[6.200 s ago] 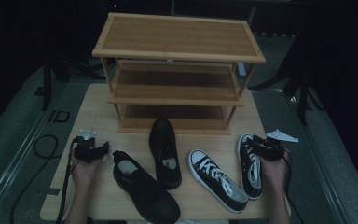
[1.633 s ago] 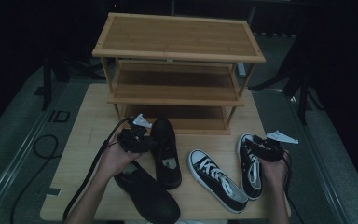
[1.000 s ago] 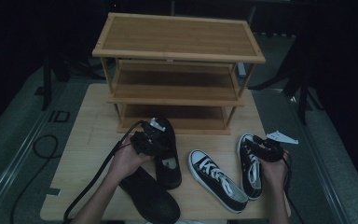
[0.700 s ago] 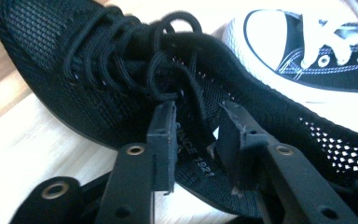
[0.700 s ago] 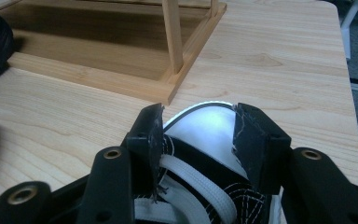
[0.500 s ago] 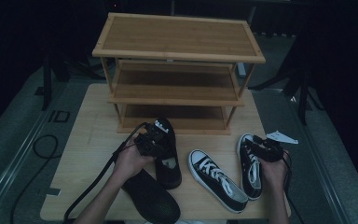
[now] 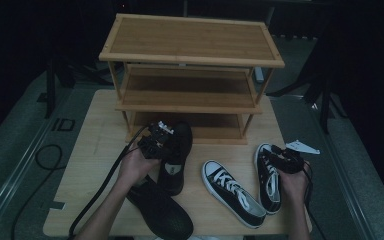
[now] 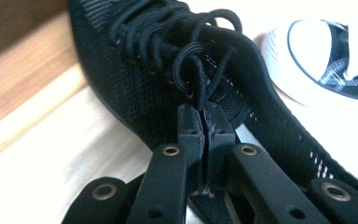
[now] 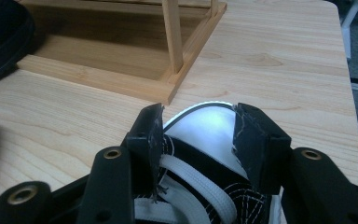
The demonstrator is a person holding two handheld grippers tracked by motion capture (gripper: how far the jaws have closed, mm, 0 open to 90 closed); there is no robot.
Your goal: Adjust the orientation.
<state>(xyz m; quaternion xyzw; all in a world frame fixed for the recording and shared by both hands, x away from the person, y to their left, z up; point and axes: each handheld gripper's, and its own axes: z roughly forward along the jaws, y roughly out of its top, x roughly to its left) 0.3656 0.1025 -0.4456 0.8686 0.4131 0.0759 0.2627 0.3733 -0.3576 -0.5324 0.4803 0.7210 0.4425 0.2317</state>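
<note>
A black lace-up shoe (image 7: 177, 160) lies toe towards the wooden rack (image 7: 190, 55). My left gripper (image 7: 161, 142) is at its left side. In the left gripper view the jaws have just been closing, and the gripper (image 8: 205, 116) now pinches the black shoe (image 8: 144, 70) at its collar edge, just below the laces. The second black shoe (image 7: 160, 212) lies nearer, under the left forearm. My right gripper (image 7: 282, 157) sits on the right-hand black-and-white sneaker (image 7: 269, 182). In the right gripper view, the gripper (image 9: 198, 126) has its pads against both sides of that sneaker's front (image 9: 205, 140).
The other sneaker (image 7: 232, 192) lies between the two hands on the wooden table (image 7: 95, 150). The rack has three shelves, and its lowest opening faces the shoes. A white tag (image 7: 302, 146) lies at the table's right edge. Cables trail off to the left.
The left hand came from the table's left side to the black shoe, and its jaws closed on the shoe's edge. The right hand and both sneakers have stayed put.
</note>
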